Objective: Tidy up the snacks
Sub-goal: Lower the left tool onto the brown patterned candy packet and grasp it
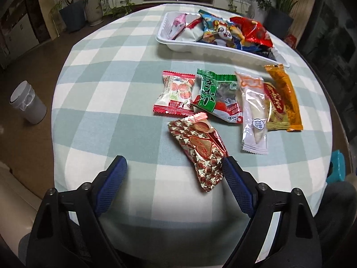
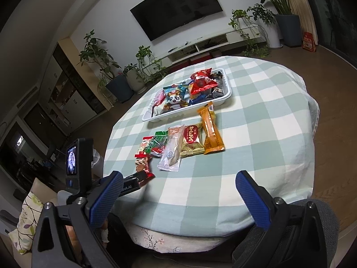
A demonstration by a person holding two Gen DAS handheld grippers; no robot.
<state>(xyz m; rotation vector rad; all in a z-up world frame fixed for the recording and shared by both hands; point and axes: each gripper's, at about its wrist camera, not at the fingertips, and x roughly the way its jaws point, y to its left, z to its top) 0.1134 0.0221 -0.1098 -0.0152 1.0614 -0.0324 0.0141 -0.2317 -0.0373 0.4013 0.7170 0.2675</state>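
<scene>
Left gripper [image 1: 175, 164]: jaws spread wide, holding nothing, low over the checked tablecloth [image 1: 111, 89]. A red-and-gold heart-print packet [image 1: 200, 149] lies just ahead of the opening, its near corner touching or almost touching the right finger; contact cannot be confirmed. Right gripper [image 2: 178, 181]: jaws likewise wide apart and empty, raised above the near table edge. Beyond the left jaws, a row of loose snacks: a red-edged packet [image 1: 175, 93], a green packet [image 1: 212, 91] overlapping a red-and-white one, a clear packet [image 1: 253, 109], a gold packet [image 1: 276, 107] and an orange packet [image 1: 284, 93]. Farther ahead, the white tray [image 1: 178, 44] holds several snacks, including a panda-print bag [image 2: 175, 100] and a red bag [image 1: 252, 31].
</scene>
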